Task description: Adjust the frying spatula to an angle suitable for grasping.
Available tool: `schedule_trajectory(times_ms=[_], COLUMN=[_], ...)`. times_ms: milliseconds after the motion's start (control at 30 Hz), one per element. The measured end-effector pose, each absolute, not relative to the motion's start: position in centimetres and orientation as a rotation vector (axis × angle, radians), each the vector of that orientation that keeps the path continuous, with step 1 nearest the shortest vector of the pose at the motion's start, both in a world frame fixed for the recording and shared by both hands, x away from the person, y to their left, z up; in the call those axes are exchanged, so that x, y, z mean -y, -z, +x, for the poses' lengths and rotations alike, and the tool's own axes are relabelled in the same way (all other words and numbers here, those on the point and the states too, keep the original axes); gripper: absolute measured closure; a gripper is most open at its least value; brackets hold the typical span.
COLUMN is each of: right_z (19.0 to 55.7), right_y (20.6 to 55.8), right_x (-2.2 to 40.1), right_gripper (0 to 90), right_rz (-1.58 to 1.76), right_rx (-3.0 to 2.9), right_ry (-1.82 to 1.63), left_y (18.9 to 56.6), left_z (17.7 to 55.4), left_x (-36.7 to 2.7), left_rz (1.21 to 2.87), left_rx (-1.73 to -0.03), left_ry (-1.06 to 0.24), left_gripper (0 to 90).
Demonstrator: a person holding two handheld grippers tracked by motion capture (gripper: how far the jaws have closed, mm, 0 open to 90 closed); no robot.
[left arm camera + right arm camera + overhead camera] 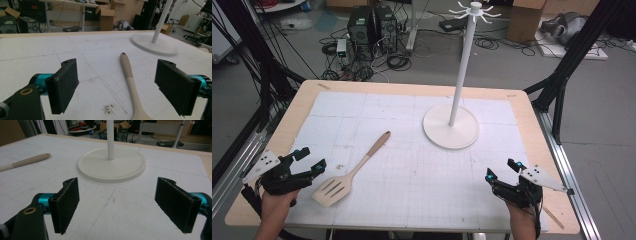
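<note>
Left to right across the table (302, 107). At the near left corner, left gripper (310, 159), jaws wide, nothing between them, hovering just beside the spatula (349, 172). Spatula flat on the white mat (412, 165), slotted blade near the left gripper, handle running up and right toward the stand (451, 126). Stand upright right of centre, round base on the mat, hooks (474, 11) at the top bare. At the near right corner, right gripper (502, 170), jaws likewise wide and empty, well apart from both spatula and stand.

Judged step: the very start, an approach to the spatula, most likely for hanging on the stand; nothing lifted yet. Next move probably calls for bringing the left gripper over the handle, straddling it squarely and closing on the narrow wooden part, not the blade, so the hole at the tip stays free for a hook.

From the left gripper view: handle (130, 80) lying between the jaws but farther out, with the hole (123, 53) at its tip plain, a detail too small to make out from above. From the right gripper view: stand base (111, 165) dead ahead, handle tip (27, 161) off at the left edge. From the high view alone: blade slots and hooks.
</note>
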State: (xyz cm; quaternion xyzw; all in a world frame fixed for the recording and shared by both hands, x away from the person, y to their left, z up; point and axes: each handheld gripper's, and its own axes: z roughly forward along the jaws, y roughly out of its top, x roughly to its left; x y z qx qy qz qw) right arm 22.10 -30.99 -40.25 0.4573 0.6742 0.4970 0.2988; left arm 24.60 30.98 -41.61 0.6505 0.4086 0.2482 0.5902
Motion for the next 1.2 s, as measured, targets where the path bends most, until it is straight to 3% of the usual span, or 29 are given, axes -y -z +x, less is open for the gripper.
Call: schedule_trajectory(times_ms=[400,533,1000,1200], right_z=[22.1,22.1,22.4,22.4], right_y=[40.4,40.2,40.1,40.1], right_x=[31.0,30.5,30.0,29.7], right_gripper=[18.9,18.9,18.9,18.9], right_rz=[1.222,1.209,1.188,1.181], right_rx=[-1.797,-1.805,-1.813,-1.83], right_ry=[-1.327,-1.325,-1.304,-1.302], left_y=[41.6,41.3,39.9,39.6], left_z=[24.6,24.9,26.2,26.7], left_x=[-30.7,-30.5,-28.7,-28.2], left_rz=[1.55,1.587,1.71,1.711], left_rx=[-0.96,-0.975,-0.982,-0.999], left_ry=[-0.56,-0.493,-0.455,-0.441], left_gripper=[21.5,23.2,18.9,22.7])
